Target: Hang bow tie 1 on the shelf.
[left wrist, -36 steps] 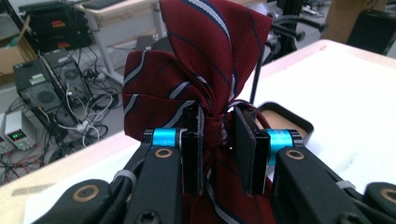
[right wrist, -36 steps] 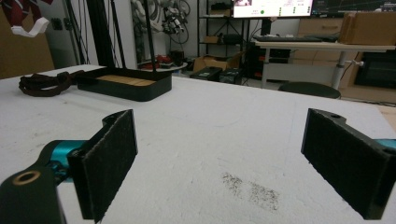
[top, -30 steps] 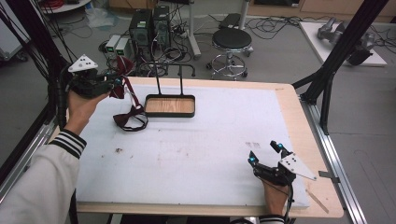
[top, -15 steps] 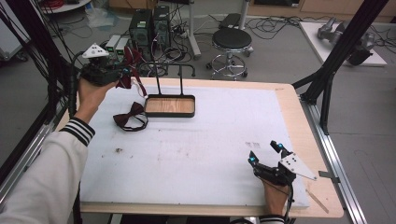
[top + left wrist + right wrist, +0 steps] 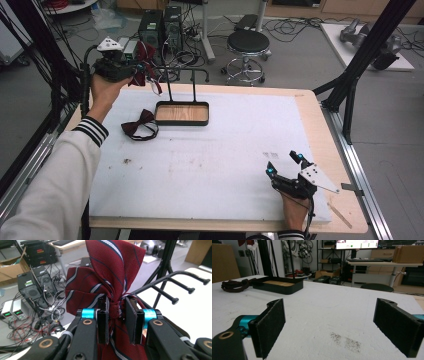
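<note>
Right gripper (image 5: pixel 282 164): nearest the person, low at the near right corner of the table, held in the person's right hand (image 5: pixel 294 210). Its jaws stand wide apart with nothing between them; the right gripper view shows bare white surface between the two black pads (image 5: pixel 272 326).

Table (image 5: pixel 310 107): a wooden top with a white sheet (image 5: pixel 210 170) laid over most of it; a few small dark specks mark the sheet.

Plain bow tie (image 5: pixel 140 126): dark red, lying flat on the sheet left of centre, just beside the tray's left end, with its black strap looped around it. In the right gripper view it lies far off at the left (image 5: pixel 234 285).

Tray (image 5: pixel 182 121): a black-rimmed base with a wooden floor, at the far middle of the sheet. Two thin black posts rise from it to a rack bar (image 5: pixel 187 71) with short pegs.

Rack pegs (image 5: pixel 190 290): in the left gripper view they run past on the right, just beyond the gripped tie.

Left gripper (image 5: pixel 131 71): raised above the far left corner of the table, in the person's left hand (image 5: pixel 107 90), striped cuff below it. Its jaws are nearly closed, pinching a tie's knot.

Striped bow tie (image 5: pixel 110 277): dark red with thin pale and navy stripes, clamped at its middle knot between the left pads (image 5: pixel 103 320), up in the air left of the rack bar, its wings fanning above the jaws.
</note>
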Available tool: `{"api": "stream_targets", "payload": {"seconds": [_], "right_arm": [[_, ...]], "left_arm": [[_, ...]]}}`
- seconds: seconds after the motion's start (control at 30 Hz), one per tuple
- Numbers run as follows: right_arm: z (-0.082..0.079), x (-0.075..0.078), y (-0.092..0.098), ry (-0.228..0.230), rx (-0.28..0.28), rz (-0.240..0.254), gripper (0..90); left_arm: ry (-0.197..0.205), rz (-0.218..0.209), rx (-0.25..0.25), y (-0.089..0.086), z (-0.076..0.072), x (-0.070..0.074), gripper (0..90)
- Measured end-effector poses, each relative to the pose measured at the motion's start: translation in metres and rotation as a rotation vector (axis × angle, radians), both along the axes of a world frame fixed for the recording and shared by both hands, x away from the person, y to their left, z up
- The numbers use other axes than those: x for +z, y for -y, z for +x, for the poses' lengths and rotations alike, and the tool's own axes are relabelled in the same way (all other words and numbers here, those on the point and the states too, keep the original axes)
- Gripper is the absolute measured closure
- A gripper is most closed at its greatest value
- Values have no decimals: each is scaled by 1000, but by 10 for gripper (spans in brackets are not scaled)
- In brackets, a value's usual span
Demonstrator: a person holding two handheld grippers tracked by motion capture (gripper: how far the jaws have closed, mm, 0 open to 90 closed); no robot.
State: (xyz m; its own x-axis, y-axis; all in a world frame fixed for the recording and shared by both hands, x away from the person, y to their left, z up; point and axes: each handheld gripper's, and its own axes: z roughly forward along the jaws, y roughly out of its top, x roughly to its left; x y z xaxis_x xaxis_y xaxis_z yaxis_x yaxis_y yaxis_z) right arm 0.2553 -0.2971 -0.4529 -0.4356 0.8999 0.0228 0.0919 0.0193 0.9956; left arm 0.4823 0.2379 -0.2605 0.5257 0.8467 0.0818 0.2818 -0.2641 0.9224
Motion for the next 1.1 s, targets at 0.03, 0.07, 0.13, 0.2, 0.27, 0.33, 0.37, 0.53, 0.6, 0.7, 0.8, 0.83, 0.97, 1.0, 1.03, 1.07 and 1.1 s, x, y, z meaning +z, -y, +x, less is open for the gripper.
{"api": "stream_targets", "payload": {"seconds": [0.03, 0.07, 0.13, 0.2, 0.27, 0.33, 0.37, 0.53, 0.6, 0.7, 0.8, 0.83, 0.97, 1.0, 1.03, 1.07, 1.1], "right_arm": [[0, 0, 0, -1, 0, 1, 97], [0, 0, 0, 1, 1, 0, 97], [0, 0, 0, 2, 1, -9, 97], [0, 0, -1, -3, 2, -7, 97], [1, 0, -1, 0, 3, -9, 97], [0, 0, 0, 0, 4, -8, 97], [0, 0, -1, -3, 4, -8, 97], [0, 0, -1, -4, 4, -6, 97], [0, 0, -1, -3, 4, -7, 97], [0, 0, -1, -3, 3, -7, 97], [0, 0, -1, -2, 3, -9, 97], [0, 0, -1, -1, 3, -9, 97], [0, 0, -1, -1, 3, -9, 97], [0, 0, -1, -1, 3, -10, 97], [0, 0, -1, -1, 4, -10, 97], [0, 0, -1, -1, 4, -10, 97], [0, 0, -1, -1, 4, -10, 97]], "left_arm": [[-1, 5, 5, 1, 1, 0, 737], [-2, 5, 10, 1, 2, 0, 737], [-4, 6, 30, 2, 5, -1, 737], [-8, 8, 43, 2, 7, -3, 737], [-16, 9, 51, 2, 9, -6, 737], [-18, 4, 71, 2, 10, -10, 737], [-25, 1, 84, 0, 11, -12, 738], [-51, 1, 120, -5, 12, -21, 737], [-68, 7, 130, -6, 12, -25, 737], [-79, 19, 132, -5, 13, -29, 737], [-84, 29, 130, -4, 14, -33, 737], [-86, 32, 130, -4, 14, -34, 737], [-93, 41, 131, -5, 13, -37, 737], [-94, 36, 134, -6, 12, -39, 737], [-99, 34, 132, -7, 12, -40, 737], [-104, 34, 135, -7, 12, -42, 737], [-106, 39, 135, -8, 11, -43, 737]]}}
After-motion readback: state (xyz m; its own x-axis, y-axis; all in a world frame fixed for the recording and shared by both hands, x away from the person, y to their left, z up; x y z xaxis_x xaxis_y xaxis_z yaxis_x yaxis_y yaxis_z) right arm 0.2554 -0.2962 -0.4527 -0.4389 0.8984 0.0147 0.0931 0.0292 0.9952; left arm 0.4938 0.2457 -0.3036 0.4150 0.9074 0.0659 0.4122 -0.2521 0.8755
